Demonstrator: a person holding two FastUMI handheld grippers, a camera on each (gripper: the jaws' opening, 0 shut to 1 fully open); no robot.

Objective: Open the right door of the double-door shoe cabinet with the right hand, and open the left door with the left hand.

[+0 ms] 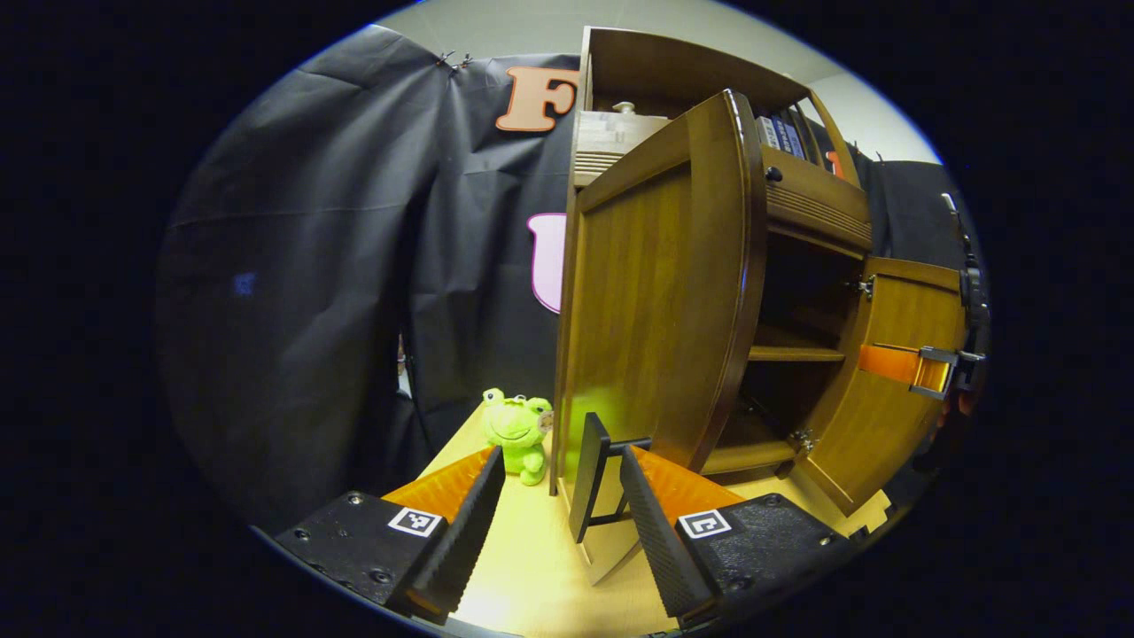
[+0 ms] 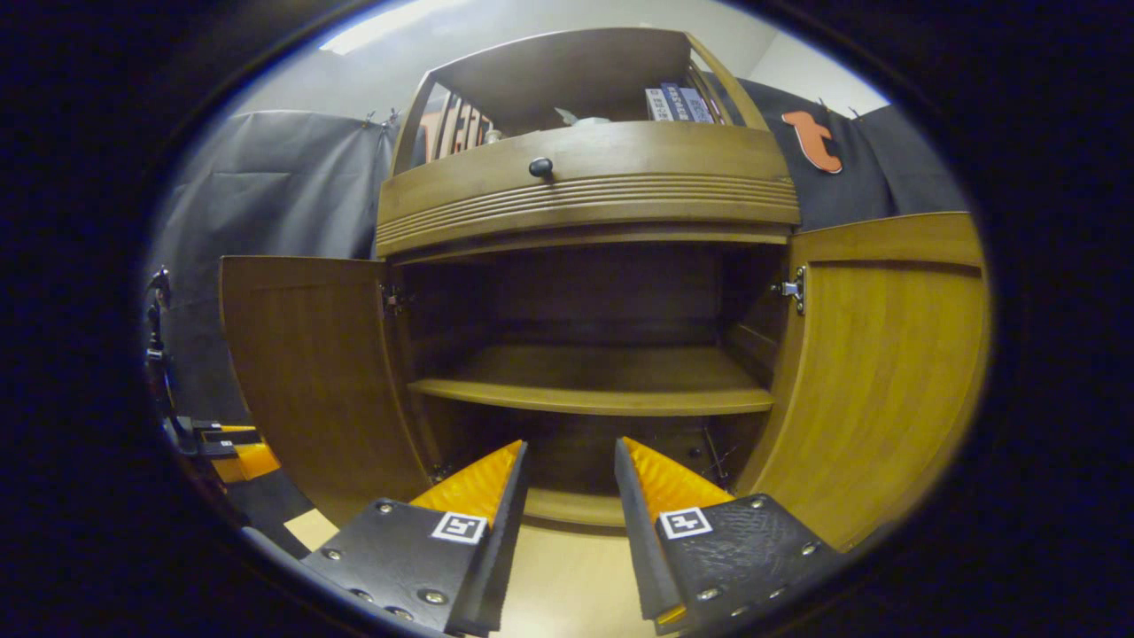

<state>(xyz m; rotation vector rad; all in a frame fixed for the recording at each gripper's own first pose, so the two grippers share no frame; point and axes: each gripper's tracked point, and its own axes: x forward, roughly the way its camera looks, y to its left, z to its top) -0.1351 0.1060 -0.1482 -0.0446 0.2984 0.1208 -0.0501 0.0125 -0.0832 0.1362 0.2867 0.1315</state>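
Observation:
The wooden shoe cabinet stands with both doors swung out, baring its inner shelf. In the right gripper view the left door and the right door flank the dark inside, and my right gripper is open, facing the shelf with nothing between its fingers. In the left gripper view I look at the outer face of the left door. Its dark handle sits in the gap of my open left gripper, close to one finger. The right gripper shows beside the right door.
A green frog plush sits on the pale table just left of the cabinet. Above the doors is a drawer with a round knob, and books stand on top. Black cloth hangs behind.

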